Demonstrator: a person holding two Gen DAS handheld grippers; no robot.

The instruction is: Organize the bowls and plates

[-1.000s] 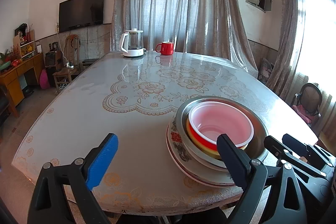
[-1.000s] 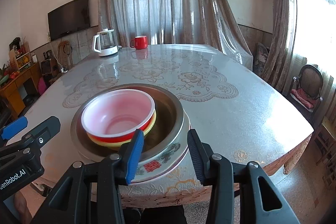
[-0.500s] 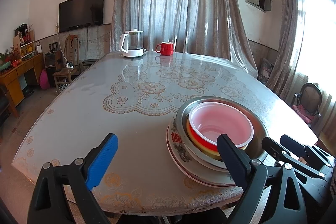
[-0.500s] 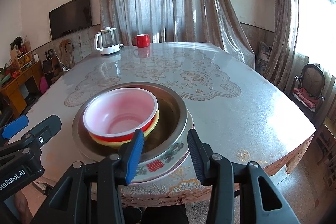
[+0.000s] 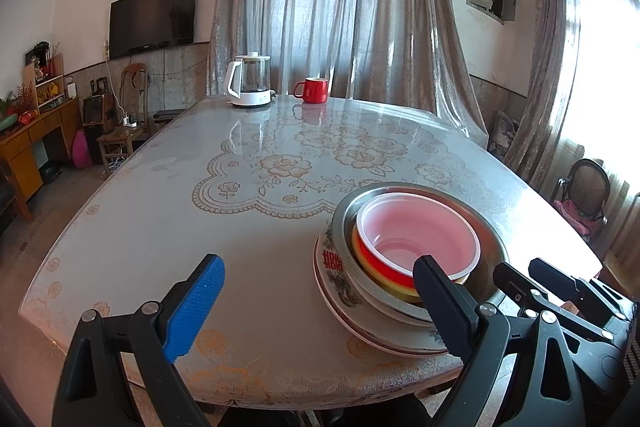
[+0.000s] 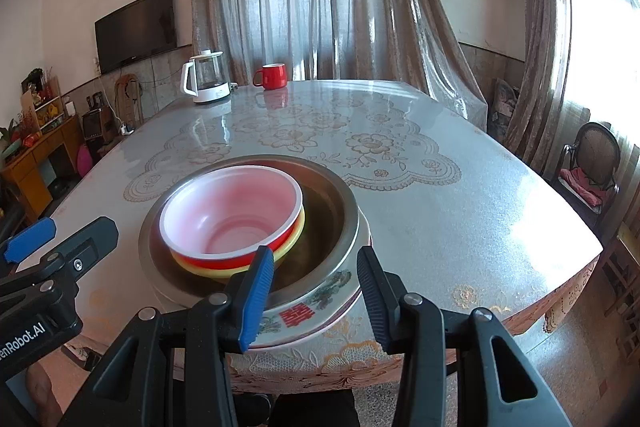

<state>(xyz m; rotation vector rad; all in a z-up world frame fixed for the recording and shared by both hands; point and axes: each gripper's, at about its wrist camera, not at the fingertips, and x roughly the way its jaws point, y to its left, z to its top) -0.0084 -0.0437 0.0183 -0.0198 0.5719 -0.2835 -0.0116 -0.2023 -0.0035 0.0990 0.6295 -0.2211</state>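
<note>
Your left gripper [image 5: 320, 303] is covering the near rim of the red bowl [image 5: 384, 267] at five o'clock. The yellow bowl [image 6: 292, 239] is showing only a thin edge. The metal basin [image 6: 332, 223] is hiding most of the patterned plate [image 6: 316, 303]. Your right gripper [image 6: 316, 291] is running off frame at six o'clock.

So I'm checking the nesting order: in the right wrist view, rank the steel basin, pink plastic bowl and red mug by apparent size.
1. Round steel basin
2. Pink plastic bowl
3. Red mug, though it stands far off, so nearness makes its rank unsure.
</note>
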